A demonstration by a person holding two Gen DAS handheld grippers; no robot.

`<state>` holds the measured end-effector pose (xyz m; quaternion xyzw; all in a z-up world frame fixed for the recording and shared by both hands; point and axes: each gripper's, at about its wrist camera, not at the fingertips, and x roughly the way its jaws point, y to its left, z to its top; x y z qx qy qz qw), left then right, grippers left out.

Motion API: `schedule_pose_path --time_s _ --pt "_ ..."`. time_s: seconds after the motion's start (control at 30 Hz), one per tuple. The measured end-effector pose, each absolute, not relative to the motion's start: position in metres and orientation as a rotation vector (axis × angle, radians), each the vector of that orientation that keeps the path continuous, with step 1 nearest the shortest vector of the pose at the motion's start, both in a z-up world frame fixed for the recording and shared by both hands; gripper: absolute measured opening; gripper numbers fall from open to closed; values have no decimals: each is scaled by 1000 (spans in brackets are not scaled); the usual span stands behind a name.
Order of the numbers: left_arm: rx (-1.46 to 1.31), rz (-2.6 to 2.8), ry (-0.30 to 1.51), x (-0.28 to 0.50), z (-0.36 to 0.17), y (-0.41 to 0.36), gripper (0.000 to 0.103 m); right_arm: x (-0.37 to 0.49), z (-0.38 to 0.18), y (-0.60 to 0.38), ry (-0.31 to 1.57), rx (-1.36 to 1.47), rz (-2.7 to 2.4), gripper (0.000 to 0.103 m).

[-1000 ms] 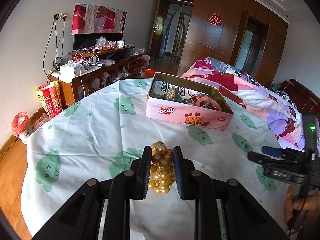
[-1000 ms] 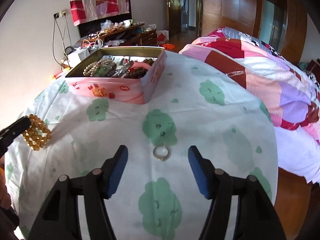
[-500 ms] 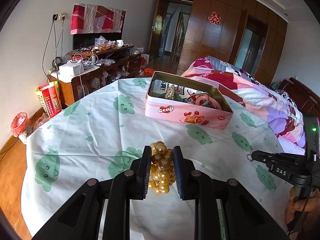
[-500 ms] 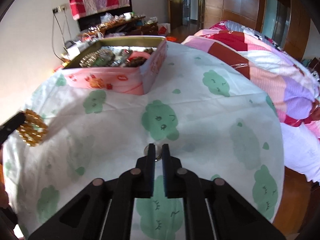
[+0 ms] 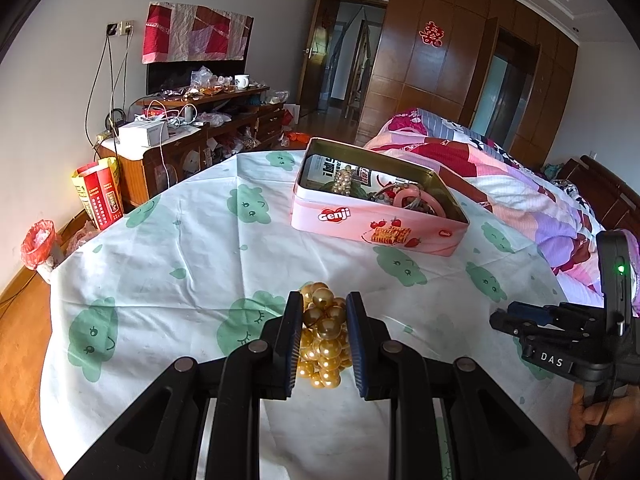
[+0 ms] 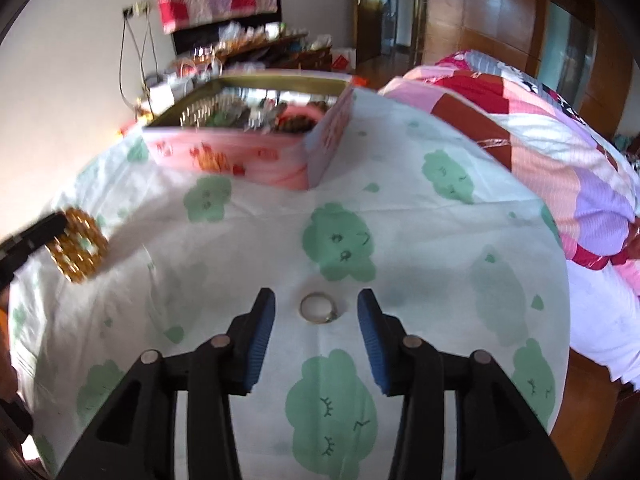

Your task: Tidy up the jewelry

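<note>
My left gripper (image 5: 323, 338) is shut on a gold bead bracelet (image 5: 323, 334) and holds it above the tablecloth; the bracelet also shows in the right wrist view (image 6: 78, 250). My right gripper (image 6: 316, 334) is open, its blue pads on either side of a small silver ring (image 6: 317, 309) that lies on the cloth. A pink Genji tin (image 5: 372, 226) with several pieces of jewelry inside stands open at the far side of the table; it also shows in the right wrist view (image 6: 256, 160). The right gripper appears in the left wrist view (image 5: 520, 320).
The round table (image 5: 168, 248) has a white cloth with green prints. A bed with a patchwork quilt (image 5: 500, 184) lies to the right. A cluttered wooden cabinet (image 5: 192, 128) stands behind, with a red bin (image 5: 38, 240) on the floor at left.
My right gripper was shut around the ring half a second ago and has opened; the ring lies on the cloth between the pads. The left gripper keeps holding the bracelet, nearly still.
</note>
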<state>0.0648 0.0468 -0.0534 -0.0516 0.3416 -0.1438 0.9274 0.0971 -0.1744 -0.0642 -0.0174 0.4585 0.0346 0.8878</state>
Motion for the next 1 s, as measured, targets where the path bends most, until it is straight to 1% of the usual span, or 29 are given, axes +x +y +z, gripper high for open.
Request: schedule_pose_path --time_s 0.07,0.2,0.23,0.27,0.3,0.4,0.6,0.73,0.8,0.9,1.0 --pt "-109 -294 703 65 -54 47 22 97 -66 -170 959 -68 75 33" --pt "-109 -293 696 64 -52 48 22 96 -66 -167 964 -101 75 30" --pt "-110 -293 694 64 -52 48 22 95 -66 -168 967 -90 80 28" --pt "-110 -293 692 63 -52 48 22 94 -66 -169 969 -82 85 24" --pt "-110 -293 690 63 -52 48 22 92 -65 -170 971 -82 88 23" --pt "-109 -293 689 63 -51 48 22 87 -65 -168 968 -98 84 22" --pt "-111 -295 686 63 -50 49 22 80 -61 -171 940 -25 103 22" --pt "-121 -302 676 61 -49 50 22 73 -47 -162 884 -18 115 22" --pt "-144 -310 652 59 -46 53 17 71 -38 -157 853 -19 124 22" --pt "-174 -335 614 54 -40 54 17 71 -23 -149 806 -11 150 22" --pt "-144 -338 597 53 -33 49 17 72 -12 -145 770 0 168 22"
